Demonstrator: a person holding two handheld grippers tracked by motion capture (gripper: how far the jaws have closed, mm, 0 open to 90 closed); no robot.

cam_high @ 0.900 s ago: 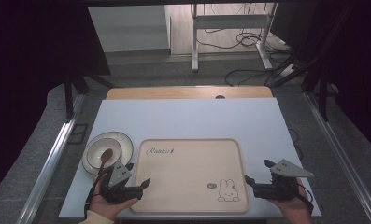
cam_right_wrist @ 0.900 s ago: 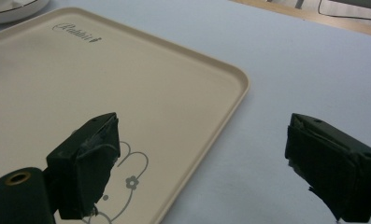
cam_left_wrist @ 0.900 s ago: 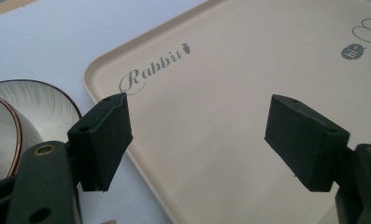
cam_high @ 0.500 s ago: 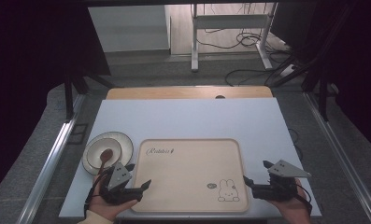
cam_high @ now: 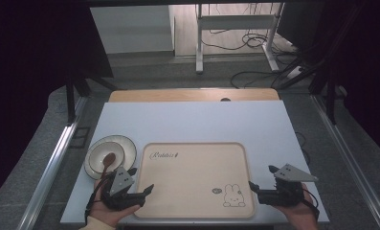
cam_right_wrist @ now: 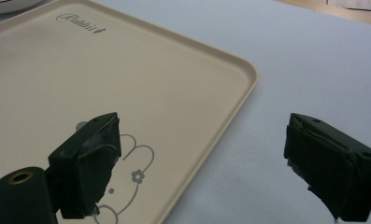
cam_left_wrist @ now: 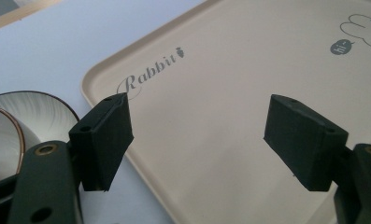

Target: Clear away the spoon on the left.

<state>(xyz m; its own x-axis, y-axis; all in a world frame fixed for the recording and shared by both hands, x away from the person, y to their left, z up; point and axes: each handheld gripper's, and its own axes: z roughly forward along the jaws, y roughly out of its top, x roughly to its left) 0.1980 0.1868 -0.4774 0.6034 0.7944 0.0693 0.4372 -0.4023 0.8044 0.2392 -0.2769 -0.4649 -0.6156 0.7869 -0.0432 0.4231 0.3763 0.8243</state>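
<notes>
The left gripper point(cam_high: 140, 191) hovers low over the near left corner of the beige tray point(cam_high: 192, 158), its fingers point(cam_left_wrist: 103, 135) spread wide with nothing between them but the tray's bare surface and rim. The tray lies flat on the pale table point(cam_high: 192, 120), directly ahead of both pairs of fingers. Its "Rabbit" lettering point(cam_left_wrist: 148, 70) sits just beyond the left fingers, and the printed rabbit drawing point(cam_high: 234, 196) lies close to the right ones.

The right gripper point(cam_high: 255, 188) hangs at the tray's near right corner, its fingers point(cam_right_wrist: 87, 158) also wide apart and gripping nothing; one finger is over the rabbit drawing, the other over bare table, so they straddle the tray's edge.

Off to the outer side of the left fingers, just beside the tray, sits a round plate point(cam_high: 123, 146) with a brown spoon point(cam_high: 107, 161) lying in it. Nothing stands between either pair of fingers and the tray.
</notes>
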